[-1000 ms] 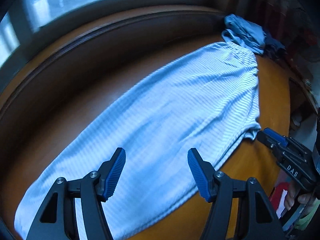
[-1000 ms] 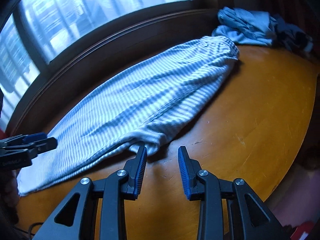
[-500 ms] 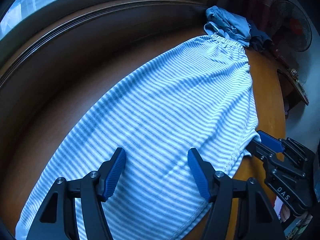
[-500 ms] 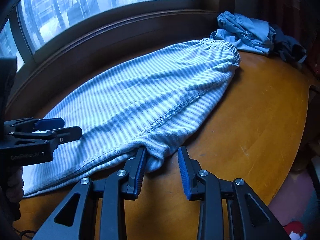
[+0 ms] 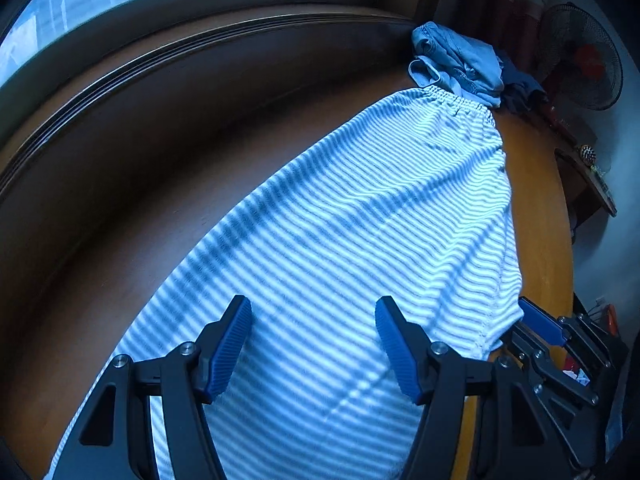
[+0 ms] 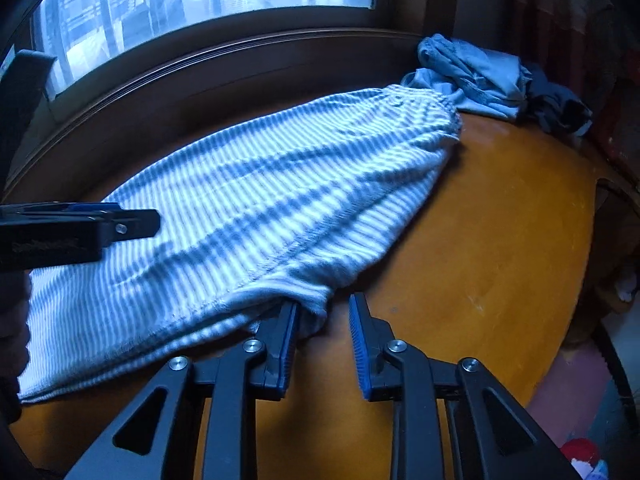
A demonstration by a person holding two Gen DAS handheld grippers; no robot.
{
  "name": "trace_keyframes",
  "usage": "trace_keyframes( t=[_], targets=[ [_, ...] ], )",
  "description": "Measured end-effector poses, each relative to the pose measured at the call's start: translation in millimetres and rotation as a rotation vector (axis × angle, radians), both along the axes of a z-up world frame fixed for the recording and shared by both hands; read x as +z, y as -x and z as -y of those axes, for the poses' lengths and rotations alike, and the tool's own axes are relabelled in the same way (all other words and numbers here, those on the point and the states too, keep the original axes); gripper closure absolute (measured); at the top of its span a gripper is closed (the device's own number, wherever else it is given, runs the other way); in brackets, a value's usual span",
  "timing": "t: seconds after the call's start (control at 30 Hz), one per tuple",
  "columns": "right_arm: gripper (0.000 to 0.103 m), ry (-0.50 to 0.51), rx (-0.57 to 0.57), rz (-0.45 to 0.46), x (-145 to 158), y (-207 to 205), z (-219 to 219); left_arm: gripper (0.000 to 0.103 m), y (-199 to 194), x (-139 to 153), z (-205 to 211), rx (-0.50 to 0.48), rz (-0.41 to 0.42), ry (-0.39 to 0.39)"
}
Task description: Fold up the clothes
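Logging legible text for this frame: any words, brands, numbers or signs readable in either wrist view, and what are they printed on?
None can be read.
Left gripper, seen from the right wrist view: pale lettering on its black body, too blurred to read.
Right gripper, seen from the left wrist view: no marking visible on it.
Striped garment, pile of clothes, wooden table: no text.

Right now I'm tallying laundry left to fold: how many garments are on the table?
3, at least. The striped garment lies spread across the table. The light blue garment is bunched at the far end, the dark garment beside it. That pile may hide more.
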State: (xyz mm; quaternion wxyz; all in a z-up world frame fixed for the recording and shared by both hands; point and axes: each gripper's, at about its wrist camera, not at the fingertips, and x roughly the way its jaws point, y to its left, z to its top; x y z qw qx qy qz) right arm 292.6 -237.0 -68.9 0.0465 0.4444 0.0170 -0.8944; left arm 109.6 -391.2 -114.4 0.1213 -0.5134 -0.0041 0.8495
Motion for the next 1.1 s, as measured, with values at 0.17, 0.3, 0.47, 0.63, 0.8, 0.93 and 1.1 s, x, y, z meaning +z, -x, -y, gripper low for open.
trace_keyframes(
  t=[0.17, 0.3, 0.47, 0.63, 0.8, 0.93, 1.1],
  targets=[
    [0.098, -0.028, -0.013, -0.035, 3.7, 2.2, 4.7, 0.041, 6.4, -5.4, -2.9, 0.018, -0.001, 0.029],
    [0.099, -0.043, -0.025, -0.085, 20.1, -13.9, -0.8, 0.041, 4.6, -5.4, -10.3, 0.029, -0.009, 0.094],
    [0.099, -0.066, -0.009, -0.047, 8.4, -25.0, -3.2, 0.040, 3.4, -7.9, -12.4, 0.029, -0.021, 0.103],
    [0.099, -0.035, -0.001, -0.022, 3.2, -25.4, -5.3, 0.040, 3.9, -9.0, -10.4, 0.023, -0.017, 0.102],
    [0.089, 0.021, 0.053, 0.012, 9.9, -31.9, -13.7, 0.039, -4.0, -6.9, -3.2, 0.041, -0.002, 0.101],
    [0.088, 0.021, 0.084, -0.012, 22.7, -37.4, -31.5, 0.039, -17.2, 1.8, 6.4, 0.094, 0.018, 0.063],
    [0.087, 0.020, 0.166, -0.061, 45.7, -12.8, -52.0, 0.039, -27.2, 20.2, -15.2, 0.078, -0.001, -0.013]
  ],
)
